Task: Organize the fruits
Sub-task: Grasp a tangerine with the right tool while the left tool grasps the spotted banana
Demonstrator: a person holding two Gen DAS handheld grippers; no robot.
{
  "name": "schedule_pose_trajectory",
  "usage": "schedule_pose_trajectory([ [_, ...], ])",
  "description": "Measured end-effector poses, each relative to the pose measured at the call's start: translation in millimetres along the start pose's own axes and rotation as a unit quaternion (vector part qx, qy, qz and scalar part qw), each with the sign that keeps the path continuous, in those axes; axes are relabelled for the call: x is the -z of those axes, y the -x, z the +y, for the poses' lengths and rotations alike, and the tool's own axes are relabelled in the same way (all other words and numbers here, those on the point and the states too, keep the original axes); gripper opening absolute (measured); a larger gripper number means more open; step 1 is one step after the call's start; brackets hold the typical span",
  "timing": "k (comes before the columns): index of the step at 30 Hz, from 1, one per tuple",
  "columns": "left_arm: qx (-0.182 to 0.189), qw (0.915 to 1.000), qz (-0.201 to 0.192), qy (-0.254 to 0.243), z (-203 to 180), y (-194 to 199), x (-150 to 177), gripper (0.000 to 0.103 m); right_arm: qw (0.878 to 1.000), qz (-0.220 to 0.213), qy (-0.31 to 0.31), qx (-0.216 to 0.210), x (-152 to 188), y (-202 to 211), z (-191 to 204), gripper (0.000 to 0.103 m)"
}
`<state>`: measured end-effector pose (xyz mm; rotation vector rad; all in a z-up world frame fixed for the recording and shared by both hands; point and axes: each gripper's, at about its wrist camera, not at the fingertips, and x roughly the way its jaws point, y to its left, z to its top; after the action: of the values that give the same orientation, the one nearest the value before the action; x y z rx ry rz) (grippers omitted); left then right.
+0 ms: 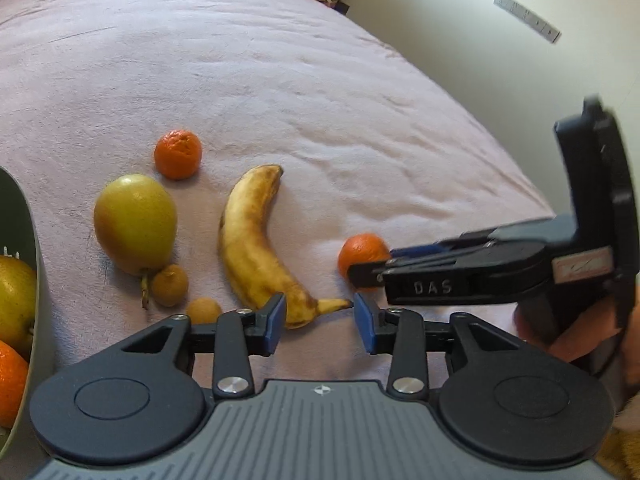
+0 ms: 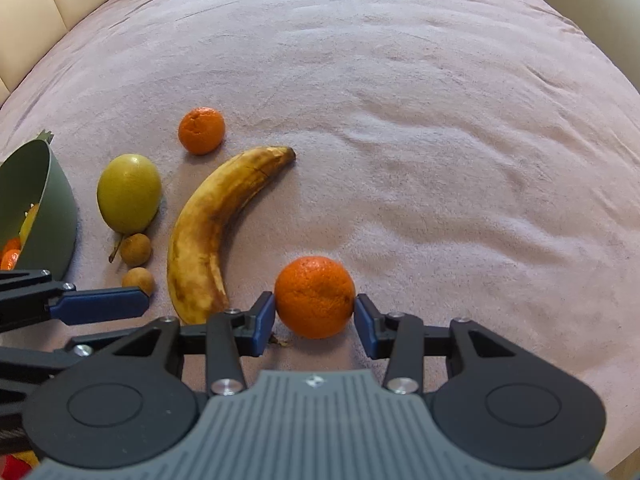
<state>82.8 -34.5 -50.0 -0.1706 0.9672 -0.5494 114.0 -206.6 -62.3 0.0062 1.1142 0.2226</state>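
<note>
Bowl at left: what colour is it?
Sage green bowl; clearest in the right wrist view.
</note>
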Motion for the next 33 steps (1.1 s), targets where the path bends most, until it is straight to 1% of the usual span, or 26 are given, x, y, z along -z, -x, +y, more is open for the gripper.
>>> schedule_pose_trajectory([
  [2, 0.000, 0.9999, -0.007, 0.012, 3, 3, -3, 0.046, 1.000, -0.003, -0.006, -0.006, 0, 1, -3, 0.041],
  [4, -0.006, 0.9993, -0.012, 0.034, 9, 4, -6, 0.046, 1.000, -0.012, -0.001, 0.002, -1, 5, -4, 0.041],
  [6, -0.023, 0.9981, -0.011, 0.056, 14, -2, -11, 0.046, 1.000, -0.023, 0.017, 0.013, -3, 6, -1, 0.042],
  [8, -0.040, 0.9971, -0.010, 0.064, 15, -6, -13, 0.046, 0.999, -0.029, 0.032, 0.019, -5, 5, 3, 0.042],
  [12, -0.080, 0.9942, -0.001, 0.072, 14, -15, -17, 0.046, 0.999, -0.027, 0.044, 0.016, -7, -1, 8, 0.043],
  [15, -0.095, 0.9911, 0.004, 0.093, 20, -21, -20, 0.046, 0.997, -0.027, 0.060, 0.031, -8, -5, 14, 0.044],
  [18, -0.095, 0.9897, 0.009, 0.106, 26, -26, -22, 0.046, 0.997, -0.028, 0.067, 0.037, -10, -7, 15, 0.044],
  [22, -0.108, 0.9885, 0.026, 0.103, 27, -34, -23, 0.047, 0.997, -0.025, 0.065, 0.044, -11, -10, 15, 0.045],
  [24, -0.100, 0.9886, 0.028, 0.109, 29, -37, -23, 0.049, 0.997, -0.023, 0.064, 0.046, -12, -12, 15, 0.045],
  [26, -0.100, 0.9884, 0.029, 0.111, 30, -40, -25, 0.051, 0.996, -0.022, 0.066, 0.049, -12, -14, 15, 0.045],
  [28, -0.098, 0.9881, 0.030, 0.115, 32, -43, -25, 0.052, 0.996, -0.020, 0.067, 0.051, -12, -16, 15, 0.048],
  [33, -0.092, 0.9881, 0.033, 0.119, 33, -52, -27, 0.053, 0.996, -0.017, 0.067, 0.055, -12, -20, 16, 0.048],
])
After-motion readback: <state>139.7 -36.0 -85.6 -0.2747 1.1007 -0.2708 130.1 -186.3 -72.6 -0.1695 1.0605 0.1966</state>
